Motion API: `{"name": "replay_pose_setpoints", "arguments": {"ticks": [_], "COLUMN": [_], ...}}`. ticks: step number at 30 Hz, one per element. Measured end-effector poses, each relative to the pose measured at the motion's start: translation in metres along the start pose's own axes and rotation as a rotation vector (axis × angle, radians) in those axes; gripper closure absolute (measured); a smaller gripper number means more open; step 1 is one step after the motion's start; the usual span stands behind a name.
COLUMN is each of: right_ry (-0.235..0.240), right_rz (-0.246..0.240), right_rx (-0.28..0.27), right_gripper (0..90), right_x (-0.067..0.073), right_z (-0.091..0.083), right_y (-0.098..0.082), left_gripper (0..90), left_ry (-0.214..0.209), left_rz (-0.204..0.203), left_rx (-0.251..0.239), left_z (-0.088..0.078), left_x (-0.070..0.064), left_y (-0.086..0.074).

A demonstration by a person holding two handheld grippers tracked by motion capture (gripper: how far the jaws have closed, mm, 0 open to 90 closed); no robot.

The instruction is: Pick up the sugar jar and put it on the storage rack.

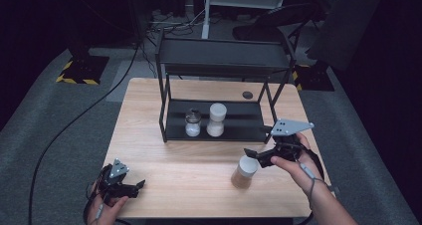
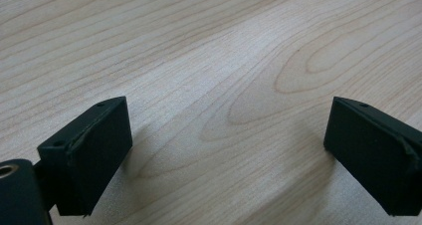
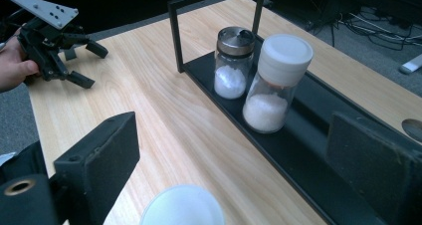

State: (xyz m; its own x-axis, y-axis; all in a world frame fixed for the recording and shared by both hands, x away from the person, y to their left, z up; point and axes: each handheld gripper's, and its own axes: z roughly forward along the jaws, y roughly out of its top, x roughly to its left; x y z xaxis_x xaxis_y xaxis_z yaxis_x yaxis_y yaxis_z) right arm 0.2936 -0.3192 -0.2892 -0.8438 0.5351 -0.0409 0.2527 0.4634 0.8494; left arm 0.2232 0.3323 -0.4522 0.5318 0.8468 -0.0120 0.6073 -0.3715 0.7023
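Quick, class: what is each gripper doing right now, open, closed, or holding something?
Left gripper: open, empty, over bare table.
Right gripper: open, holding nothing, just above the brown jar.

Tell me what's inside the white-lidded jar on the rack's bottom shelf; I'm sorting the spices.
The white-lidded jar holds white grains, filling roughly its lower third; above them the glass looks empty. The lid hides the very top.

Wooden table (image 1: 199,170) with black rack (image 1: 219,120), brown-filled jar (image 1: 245,171), dark disc (image 1: 247,94).
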Motion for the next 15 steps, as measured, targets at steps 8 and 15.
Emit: {"name": "replay_pose_setpoints", "arguments": {"ticks": [8, 15], "right_ry": [-0.007, -0.008], "right_rz": [0.003, 0.016], "right_rx": [0.007, 0.001], "right_gripper": [6.8, 6.4], "right_x": [0.01, 0.015], "right_z": [-0.005, -0.007], "right_y": [-0.017, -0.034], "left_gripper": [4.3, 4.3], "left_ry": [0.0, 0.0], "left_rz": [0.0, 0.0], "left_rx": [0.0, 0.0], "left_z": [0.0, 0.0], "left_x": [0.0, 0.0], "left_y": [0.0, 0.0]}}
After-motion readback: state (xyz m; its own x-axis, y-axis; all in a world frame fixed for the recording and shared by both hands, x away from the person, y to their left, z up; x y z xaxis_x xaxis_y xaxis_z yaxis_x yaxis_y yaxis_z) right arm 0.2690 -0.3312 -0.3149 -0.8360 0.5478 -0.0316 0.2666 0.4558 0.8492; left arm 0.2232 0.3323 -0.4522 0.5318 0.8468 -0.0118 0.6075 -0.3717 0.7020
